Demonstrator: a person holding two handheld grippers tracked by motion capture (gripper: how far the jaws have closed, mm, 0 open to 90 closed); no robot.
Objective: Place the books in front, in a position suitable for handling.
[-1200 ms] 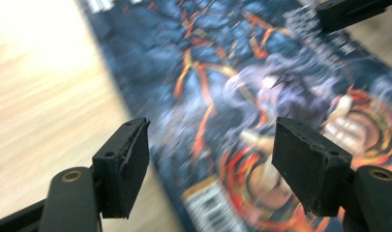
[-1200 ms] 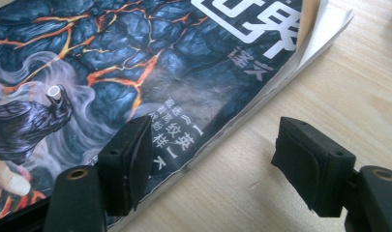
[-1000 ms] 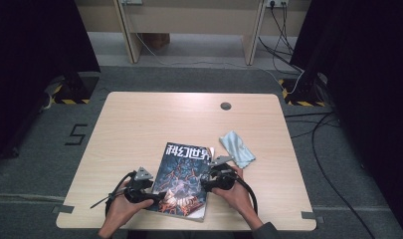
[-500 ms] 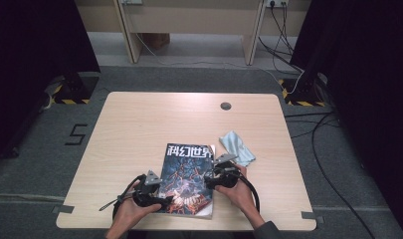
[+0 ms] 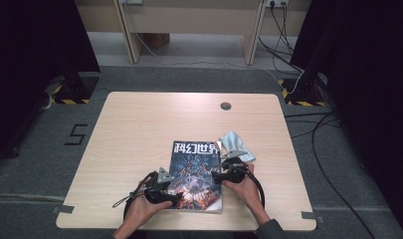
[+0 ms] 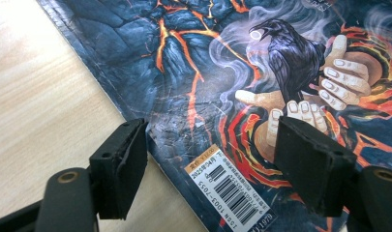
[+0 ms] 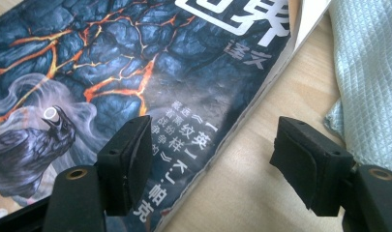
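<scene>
Left gripper: jaws wide, just been opening, straddling the lower left edge of the magazine, pads clear of it, nothing held. Barcode corner lying between the jaws in the left gripper view, one pad over wood, one over the cover. Right gripper: also wide, gripping nothing, straddling the magazine's right edge, one pad over the cover, the other over bare table.

Magazine flat on the near half of the table, between both hands, slightly skewed. Pale blue cloth just beside its far right corner, possibly touching.

Handling guess: light, thin, floppy; glossy cover likely slippery; pages prone to creasing or tearing. Best hold probably at an edge, pinching cover and pages together near the spine or a corner. Flat lie leaves little to bite.
</scene>
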